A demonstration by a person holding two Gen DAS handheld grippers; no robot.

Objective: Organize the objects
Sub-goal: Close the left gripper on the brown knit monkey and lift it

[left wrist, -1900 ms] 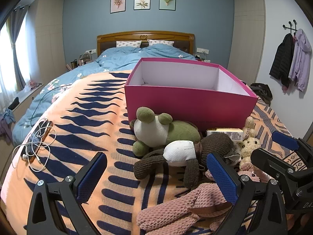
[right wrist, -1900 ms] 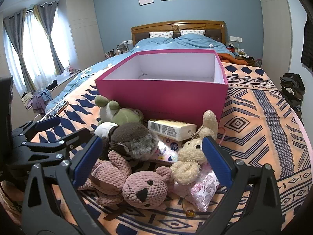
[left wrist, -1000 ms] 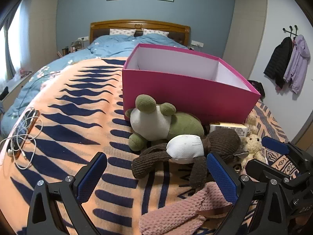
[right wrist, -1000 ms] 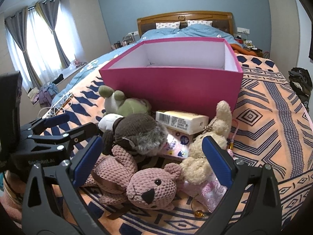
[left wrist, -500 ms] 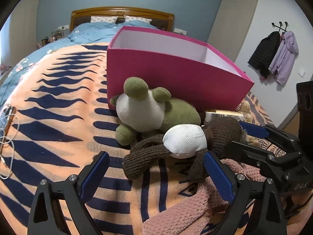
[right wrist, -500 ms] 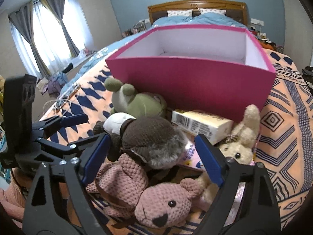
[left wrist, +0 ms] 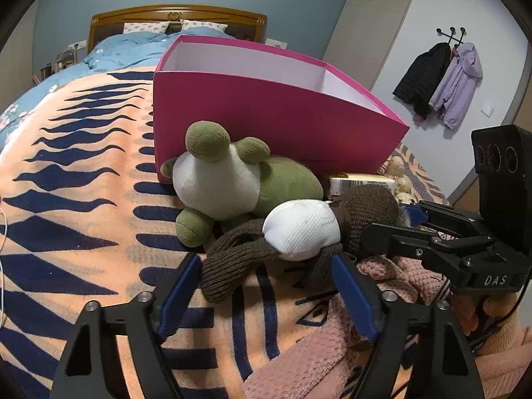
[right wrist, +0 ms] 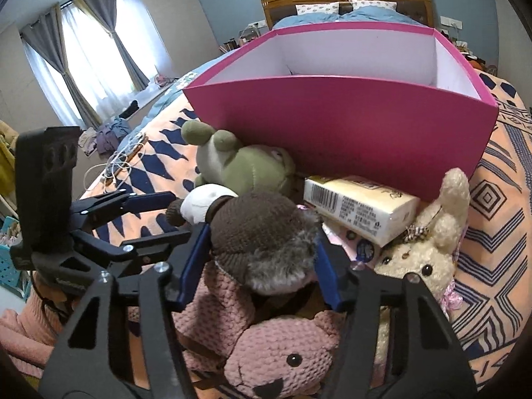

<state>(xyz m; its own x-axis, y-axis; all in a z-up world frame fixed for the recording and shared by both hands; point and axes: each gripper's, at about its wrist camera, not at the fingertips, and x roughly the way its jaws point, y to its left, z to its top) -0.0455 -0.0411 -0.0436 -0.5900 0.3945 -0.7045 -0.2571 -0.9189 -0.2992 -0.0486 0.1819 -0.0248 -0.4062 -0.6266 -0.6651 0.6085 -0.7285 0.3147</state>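
Your right gripper (right wrist: 261, 262) and left gripper (left wrist: 266, 282) are both closing around the brown knitted plush (right wrist: 262, 232), not yet clenched; it lies before the pink box (right wrist: 349, 126) near the bed's foot edge. Squeeze evenly and avoid the pink bear (right wrist: 282, 355) underneath.

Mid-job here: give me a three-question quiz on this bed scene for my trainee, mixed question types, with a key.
1. True or false: the pink box already holds a toy.
2. Multiple choice: which toy sits between the right gripper fingers? A) green frog B) brown knitted toy C) cream bunny
3. Fill in: the yellow packet lies between the pink box and the cream ____.

Key
1. False: no toy shows in the visible interior.
2. B: the brown knitted toy is between the closing jaws; the left gripper, also closing, brackets its limbs.
3. Bunny. The green frog leans against the box's front wall.
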